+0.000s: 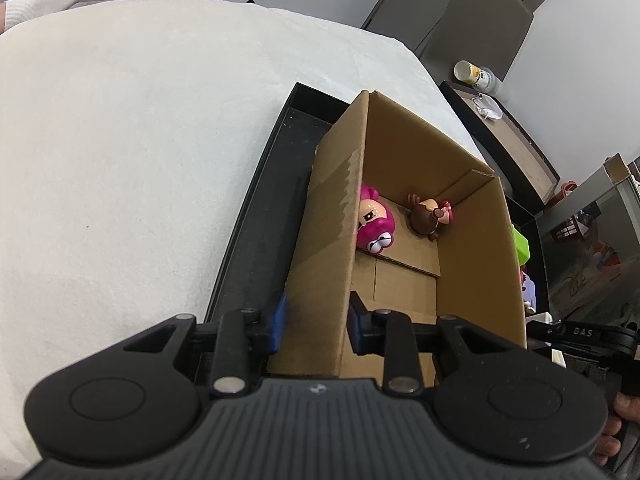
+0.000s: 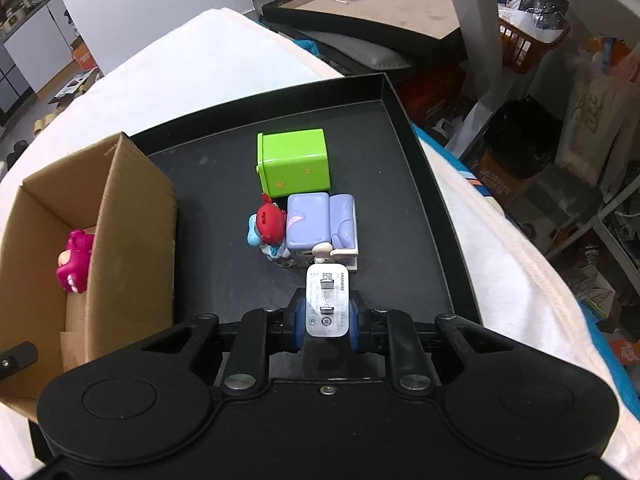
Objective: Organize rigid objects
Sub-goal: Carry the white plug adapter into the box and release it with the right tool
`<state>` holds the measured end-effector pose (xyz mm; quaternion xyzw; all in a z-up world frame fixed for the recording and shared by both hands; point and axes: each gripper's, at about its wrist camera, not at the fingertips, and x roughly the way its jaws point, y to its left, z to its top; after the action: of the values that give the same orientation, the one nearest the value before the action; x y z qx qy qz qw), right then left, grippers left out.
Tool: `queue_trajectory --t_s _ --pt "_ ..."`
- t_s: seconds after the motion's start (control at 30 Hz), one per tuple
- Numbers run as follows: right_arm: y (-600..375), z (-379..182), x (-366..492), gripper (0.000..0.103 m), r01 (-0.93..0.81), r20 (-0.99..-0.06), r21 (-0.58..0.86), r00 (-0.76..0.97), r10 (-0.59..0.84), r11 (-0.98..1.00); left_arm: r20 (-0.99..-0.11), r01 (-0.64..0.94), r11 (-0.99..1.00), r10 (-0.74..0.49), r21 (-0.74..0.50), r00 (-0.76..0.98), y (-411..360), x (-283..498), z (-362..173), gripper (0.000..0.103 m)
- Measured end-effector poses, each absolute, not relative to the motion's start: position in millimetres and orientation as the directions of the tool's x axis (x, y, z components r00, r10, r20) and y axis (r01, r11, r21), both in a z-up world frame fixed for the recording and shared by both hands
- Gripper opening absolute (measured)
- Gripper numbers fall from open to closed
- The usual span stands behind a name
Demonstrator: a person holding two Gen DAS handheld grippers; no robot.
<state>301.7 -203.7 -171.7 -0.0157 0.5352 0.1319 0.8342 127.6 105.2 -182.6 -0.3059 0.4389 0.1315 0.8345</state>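
The left gripper is clamped on the near left wall of the open brown cardboard box, one blue pad outside, the other inside. The box stands at the left side of the shallow black tray, which lies on a white cloth.

Only the left wrist view looks deep into the box: a pink round-headed toy figure lies against the left wall, and a small brown-haired doll figure lies in the far corner. The right wrist view shows just a part of the pink figure past the box wall.

Only the right wrist view shows the right gripper, closed on a white rectangular plug charger with its prongs facing up, near the tray's near edge. Just beyond the charger stand a lilac toy sofa, a red-haired figure in blue touching its left side, and a lime green plastic cube box behind them, toward the far edge.
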Motion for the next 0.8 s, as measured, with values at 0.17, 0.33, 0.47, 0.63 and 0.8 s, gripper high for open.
queue_trajectory --t_s 0.17,0.33,0.47,0.63,0.8 --pt "-203 -159 296 0.020 -0.248 -0.891 0.106 0.407 0.203 0.963 -0.812 -0.486 0.782 -0.045 -0.391 0.582 104 126 -181 0.028" --pt "-198 -144 294 0.021 -0.265 -0.885 0.097 0.417 0.204 0.959 -0.810 -0.485 0.781 -0.047 -0.395 0.584 105 127 -179 0.028" --pt "-193 -133 290 0.020 -0.281 -0.877 0.097 0.429 0.215 0.955 -0.804 -0.480 0.779 -0.052 -0.404 0.592 106 124 -178 0.028" --pt "-185 -118 285 0.021 -0.303 -0.864 0.101 0.445 0.235 0.948 -0.800 -0.472 0.783 -0.055 -0.406 0.597 107 122 -177 0.028" --pt "-175 -105 281 0.021 -0.326 -0.856 0.104 0.452 0.251 0.940 -0.795 -0.469 0.778 -0.064 -0.418 0.603 109 121 -176 0.027"
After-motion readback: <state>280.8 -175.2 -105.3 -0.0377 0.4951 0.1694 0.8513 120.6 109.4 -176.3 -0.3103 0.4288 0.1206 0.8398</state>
